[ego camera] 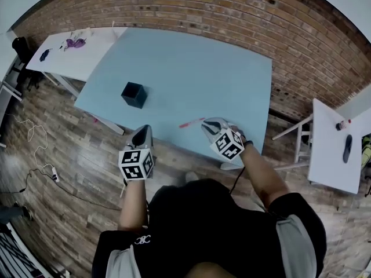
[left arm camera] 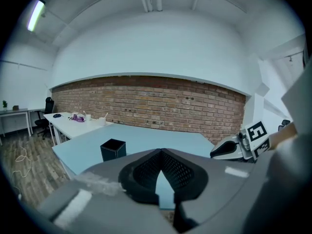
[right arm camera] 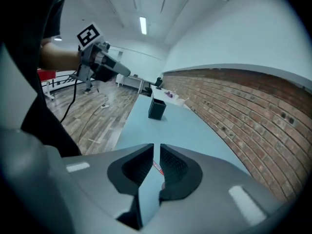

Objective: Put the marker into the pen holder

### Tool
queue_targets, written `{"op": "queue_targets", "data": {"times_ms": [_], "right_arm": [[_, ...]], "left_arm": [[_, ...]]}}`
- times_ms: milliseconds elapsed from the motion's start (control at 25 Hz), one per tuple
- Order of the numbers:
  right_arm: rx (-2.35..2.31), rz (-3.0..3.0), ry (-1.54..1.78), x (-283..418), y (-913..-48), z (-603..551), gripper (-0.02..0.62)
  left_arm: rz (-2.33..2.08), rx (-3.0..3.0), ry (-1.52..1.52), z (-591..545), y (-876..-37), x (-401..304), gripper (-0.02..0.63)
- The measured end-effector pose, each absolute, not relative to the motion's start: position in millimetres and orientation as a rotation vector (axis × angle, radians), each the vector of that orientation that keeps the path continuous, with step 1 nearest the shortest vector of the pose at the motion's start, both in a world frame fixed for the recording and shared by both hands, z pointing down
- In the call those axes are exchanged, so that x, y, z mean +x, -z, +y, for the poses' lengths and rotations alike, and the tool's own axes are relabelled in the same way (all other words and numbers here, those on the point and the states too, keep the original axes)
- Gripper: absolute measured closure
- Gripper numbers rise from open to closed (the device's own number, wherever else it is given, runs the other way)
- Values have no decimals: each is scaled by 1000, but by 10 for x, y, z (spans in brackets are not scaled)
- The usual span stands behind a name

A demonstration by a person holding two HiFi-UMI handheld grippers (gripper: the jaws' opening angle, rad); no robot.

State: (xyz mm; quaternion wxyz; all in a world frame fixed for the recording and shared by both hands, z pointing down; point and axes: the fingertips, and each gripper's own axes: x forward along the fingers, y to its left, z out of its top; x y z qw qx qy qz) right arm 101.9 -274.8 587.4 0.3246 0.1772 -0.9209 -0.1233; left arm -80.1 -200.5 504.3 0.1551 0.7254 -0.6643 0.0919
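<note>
A red marker lies on the blue table near its front edge. The black square pen holder stands further back to the left, also seen in the left gripper view and the right gripper view. My right gripper is just right of the marker's end. Its jaws stand a narrow slit apart, and the marker shows through the gap on the table below, not gripped. My left gripper hovers off the table's front edge, its tips meeting with nothing held.
A white table with small purple and dark items stands at the back left. Another white table with a few objects is at the right. A brick wall runs behind. Cables lie on the wooden floor.
</note>
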Motion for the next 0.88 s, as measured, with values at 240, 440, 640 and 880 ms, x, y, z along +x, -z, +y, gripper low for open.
{"op": "queue_targets", "data": {"times_ms": [240,440,640,880], "right_arm": [[201,-2233,364,888,-6367,-3046,522],[-47,-2097,387,644,-6642,-3045,497],[-236,-1961,429,472,-6902,-3040,492],[-383,-1817,425,471,-7182,-2956,472]], "left_arm": [[-1887,2064,-298,-2152,-5132,-864,600],[-1887,2043,-302,-2251,-5144,-967,600],[-1882,2012,-302,-2282,-5218,-1050,600],[-1889,1959,-301,-2235,-5314,-1165,600]]}}
